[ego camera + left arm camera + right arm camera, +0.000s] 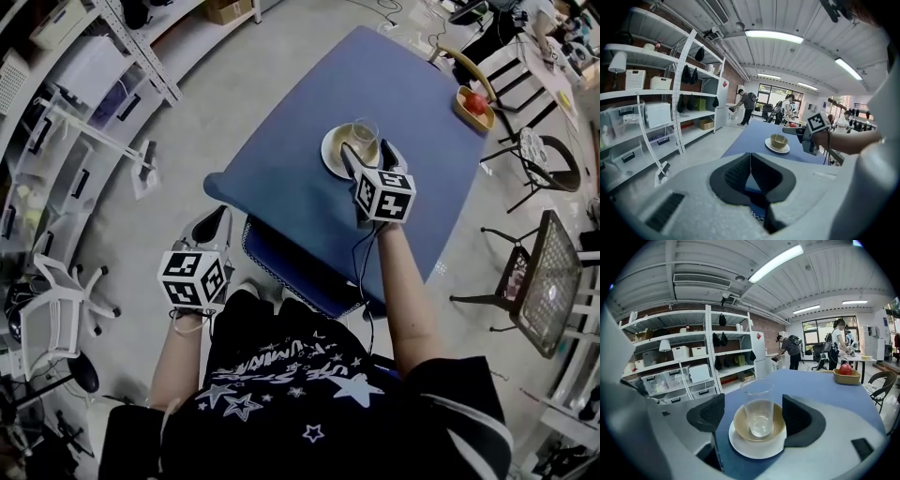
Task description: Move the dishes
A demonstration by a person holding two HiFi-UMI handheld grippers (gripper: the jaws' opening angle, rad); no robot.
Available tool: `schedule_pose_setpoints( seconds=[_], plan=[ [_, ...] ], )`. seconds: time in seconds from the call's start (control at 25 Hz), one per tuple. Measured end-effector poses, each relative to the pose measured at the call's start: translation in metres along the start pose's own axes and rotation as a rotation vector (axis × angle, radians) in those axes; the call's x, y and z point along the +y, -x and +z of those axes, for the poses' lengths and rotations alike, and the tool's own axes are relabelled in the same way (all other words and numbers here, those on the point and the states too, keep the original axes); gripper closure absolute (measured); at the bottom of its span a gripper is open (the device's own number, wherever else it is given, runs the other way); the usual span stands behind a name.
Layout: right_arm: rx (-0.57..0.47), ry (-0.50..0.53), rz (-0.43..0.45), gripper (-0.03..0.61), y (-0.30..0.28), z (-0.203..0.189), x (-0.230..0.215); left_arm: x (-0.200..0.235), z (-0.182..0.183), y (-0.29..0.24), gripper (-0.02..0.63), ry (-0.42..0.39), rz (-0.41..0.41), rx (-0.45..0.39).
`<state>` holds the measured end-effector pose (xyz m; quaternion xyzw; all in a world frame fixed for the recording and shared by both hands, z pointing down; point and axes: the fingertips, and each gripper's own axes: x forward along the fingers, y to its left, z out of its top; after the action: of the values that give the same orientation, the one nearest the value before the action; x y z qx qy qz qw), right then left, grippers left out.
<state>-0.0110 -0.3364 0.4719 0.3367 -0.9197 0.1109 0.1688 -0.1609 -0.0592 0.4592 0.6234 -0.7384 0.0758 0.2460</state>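
Right gripper [757,417]: jaws wide apart, holding nothing. It sits low over the blue table [300,141], and the dish stack stands between its two pads.

The stack, top down:
- clear glass [758,409], upright, empty
- tan bowl [740,423], with the glass standing inside it
- white plate [754,452], under the bowl and flat on the table

In the right gripper view the glass is clear of both pads. The pads [800,420] flank the bowl's rim. The right one is just beside it, but I cannot tell whether it touches.

The head view puts the stack near the middle of the table, toward my right side.

Left gripper [750,161]: jaw tips together with nothing between them. I hold it back by my left hip, off the table's near-left corner and over the grey floor [169,141]. It is well apart from the dishes and points toward them.

Far right corner of the table: a small yellow tray [469,112] with a red fruit [477,101] in it, well apart from the stack.

White shelves [84,84] stand along the left of the room.
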Motion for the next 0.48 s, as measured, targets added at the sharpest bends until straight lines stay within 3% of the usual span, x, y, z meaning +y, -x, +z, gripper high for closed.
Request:
schedule_pose_setpoints(
  seconds=[0.28, 0.48],
  plan=[
    [0.04, 0.028, -0.056, 0.216, -0.026, -0.006, -0.006, 0.016, 0.008, -0.02, 0.594, -0.029, -0.036, 0.024],
    [0.03, 0.009, -0.098, 0.221, -0.039, 0.0, -0.007, 0.034, 0.022, -0.053, 0.594, -0.05, -0.107, 0.047]
  ],
)
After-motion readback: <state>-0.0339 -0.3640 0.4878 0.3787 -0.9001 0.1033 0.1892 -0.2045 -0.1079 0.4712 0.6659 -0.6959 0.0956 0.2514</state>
